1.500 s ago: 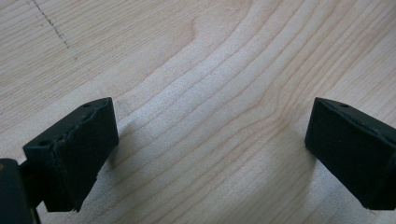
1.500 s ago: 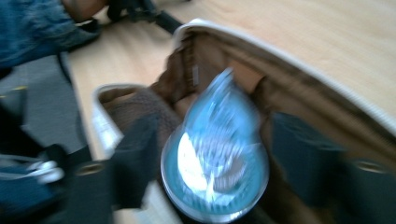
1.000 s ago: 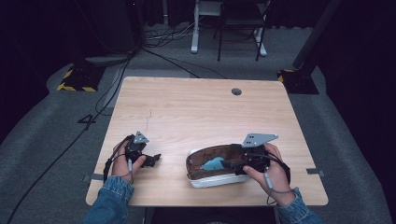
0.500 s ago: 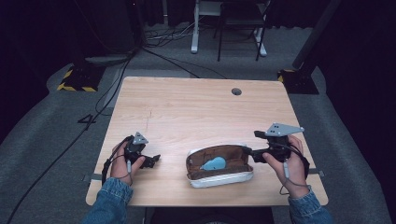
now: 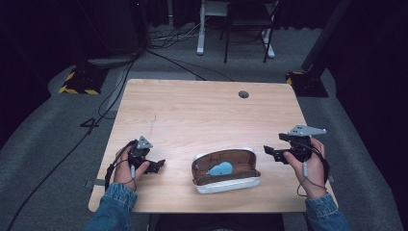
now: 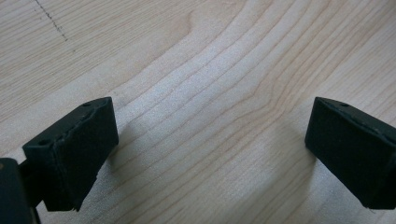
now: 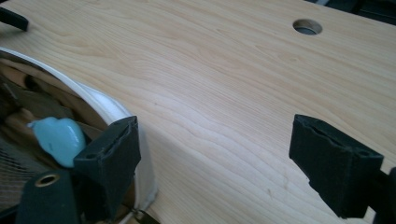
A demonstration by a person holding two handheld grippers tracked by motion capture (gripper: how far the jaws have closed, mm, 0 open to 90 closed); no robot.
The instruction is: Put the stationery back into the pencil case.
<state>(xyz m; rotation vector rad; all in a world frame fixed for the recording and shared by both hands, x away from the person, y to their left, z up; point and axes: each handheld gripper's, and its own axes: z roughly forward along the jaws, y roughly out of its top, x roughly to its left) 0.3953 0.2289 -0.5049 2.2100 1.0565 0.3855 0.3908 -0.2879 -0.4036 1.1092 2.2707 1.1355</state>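
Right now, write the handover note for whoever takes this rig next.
Left gripper: open, empty, low over bare table left of the case.
Right gripper: open, empty, just right of the case, not touching it.
Case: white shell, brown lining, lying open near the front edge, with the light blue object inside.
Done: the object is in the case.
Left: probably closing the lid.
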